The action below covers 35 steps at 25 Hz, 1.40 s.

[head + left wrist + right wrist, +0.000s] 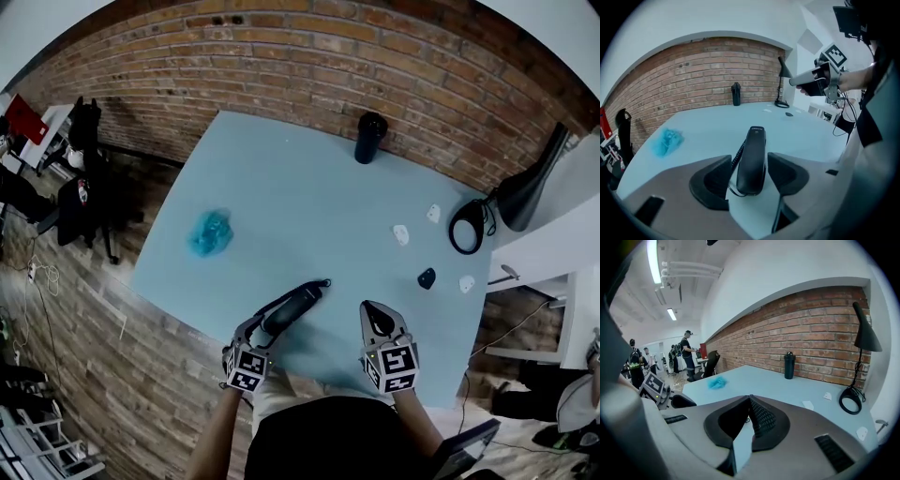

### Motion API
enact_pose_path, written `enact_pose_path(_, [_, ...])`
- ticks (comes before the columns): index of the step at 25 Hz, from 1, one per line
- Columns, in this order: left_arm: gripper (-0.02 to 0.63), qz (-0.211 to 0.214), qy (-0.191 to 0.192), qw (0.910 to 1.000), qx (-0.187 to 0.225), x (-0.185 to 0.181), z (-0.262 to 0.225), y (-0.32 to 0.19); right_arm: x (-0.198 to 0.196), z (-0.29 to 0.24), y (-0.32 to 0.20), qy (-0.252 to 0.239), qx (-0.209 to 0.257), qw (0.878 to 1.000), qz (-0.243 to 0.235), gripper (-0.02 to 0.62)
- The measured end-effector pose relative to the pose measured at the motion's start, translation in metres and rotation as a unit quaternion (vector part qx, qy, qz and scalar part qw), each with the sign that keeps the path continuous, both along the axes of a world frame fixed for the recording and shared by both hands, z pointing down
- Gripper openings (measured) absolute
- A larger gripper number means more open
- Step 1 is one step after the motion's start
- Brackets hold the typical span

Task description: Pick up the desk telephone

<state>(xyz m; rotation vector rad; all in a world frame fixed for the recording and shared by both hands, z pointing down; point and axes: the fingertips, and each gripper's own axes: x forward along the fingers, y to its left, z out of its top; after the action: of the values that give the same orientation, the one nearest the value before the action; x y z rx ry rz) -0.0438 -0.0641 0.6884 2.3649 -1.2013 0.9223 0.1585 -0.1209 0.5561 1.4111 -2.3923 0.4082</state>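
Observation:
A black telephone handset (309, 292) lies flat on the pale blue table (281, 187) near its front edge. Its coiled cord (739, 153) runs along its left side. My left gripper (286, 309) is low over the table, its jaws either side of the handset (753, 159) with a gap showing on each side, so it is open. To the right, my right gripper (373, 314) hovers apart from the handset. Its pads (759, 416) are pressed together with nothing between them.
A black bottle (370, 137) stands at the table's far edge. A crumpled blue cloth (212, 232) lies at the left. A black desk lamp (525, 192), small white pieces (401, 234) and a small black piece (427, 277) sit at the right. Office chairs (84, 187) stand beyond the left edge.

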Motion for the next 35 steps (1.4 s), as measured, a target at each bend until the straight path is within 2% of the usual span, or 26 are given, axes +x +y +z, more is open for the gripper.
enact_pose_path(3, [0.286, 0.015, -0.013, 0.9994, -0.028, 0.0, 0.017, -0.001, 0.004, 0.009, 0.002, -0.003, -0.014, 1.0, 0.017, 0.009])
enact_pose_path(9, [0.304, 0.06, -0.052, 0.9947, -0.065, 0.006, 0.044, -0.001, 0.0, 0.013, 0.003, -0.003, -0.021, 1.0, 0.012, 0.009])
enact_pose_path(15, [0.316, 0.054, -0.062, 0.9925, -0.091, 0.009, 0.059, -0.001, -0.002, 0.014, -0.001, -0.002, -0.025, 1.0, 0.008, 0.009])
enact_pose_path(25, [0.318, 0.06, -0.076, 0.9881, -0.119, 0.011, 0.075, -0.002, -0.001, 0.019, -0.003, -0.004, -0.033, 0.999, 0.008, 0.009])
enact_pose_path(35, [0.318, 0.075, -0.086, 0.987, -0.113, 0.026, 0.075, -0.017, 0.004, 0.026, -0.005, -0.006, -0.04, 0.999, 0.015, 0.009])
